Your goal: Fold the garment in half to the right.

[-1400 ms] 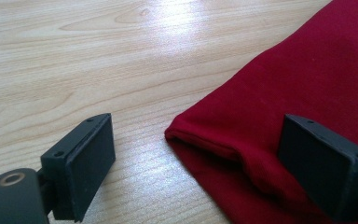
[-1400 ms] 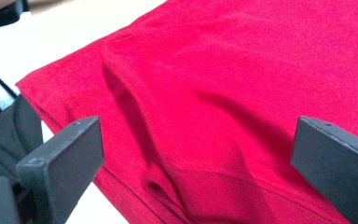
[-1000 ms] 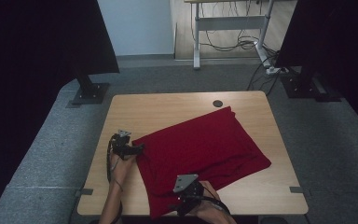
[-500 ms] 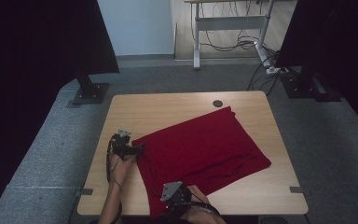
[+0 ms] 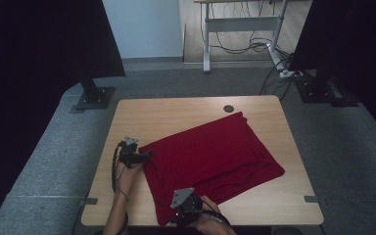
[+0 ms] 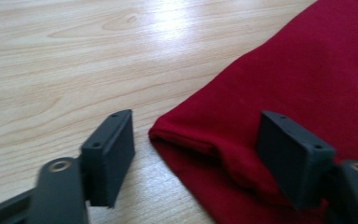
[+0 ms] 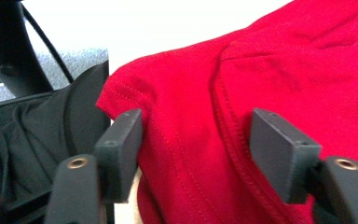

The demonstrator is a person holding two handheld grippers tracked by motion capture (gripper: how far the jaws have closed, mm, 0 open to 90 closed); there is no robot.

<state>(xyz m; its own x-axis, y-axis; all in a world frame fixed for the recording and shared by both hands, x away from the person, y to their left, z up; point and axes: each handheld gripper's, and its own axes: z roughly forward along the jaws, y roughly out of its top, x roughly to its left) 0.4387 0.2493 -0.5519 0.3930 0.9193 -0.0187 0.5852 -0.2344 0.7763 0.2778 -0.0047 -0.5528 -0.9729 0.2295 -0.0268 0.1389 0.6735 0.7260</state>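
Note:
A red cloth (image 5: 210, 156) lies spread at an angle on the wooden table (image 5: 166, 117). My left gripper (image 5: 146, 156) rests at the cloth's left corner. In the left gripper view its jaws have just been closing around that folded corner (image 6: 186, 135), with a gap still left at one pad, so the left gripper (image 6: 198, 158) is open. My right gripper (image 5: 174, 215) is at the cloth's near corner by the table's front edge. Its jaws have also just been closing. The hemmed corner (image 7: 186, 116) lies between them unpinched, and the right gripper (image 7: 200, 156) is open.
A small black disc (image 5: 228, 108) sits near the table's far edge, just beyond the cloth. Dark panels on stands (image 5: 95, 95) flank the table on grey carpet. A desk frame with cables (image 5: 254, 44) stands at the back. Dark clothing (image 7: 37, 135) lies beyond the near edge.
My right gripper has shifted left and nearer, onto the cloth's near corner. The left gripper has kept its place at the left corner.

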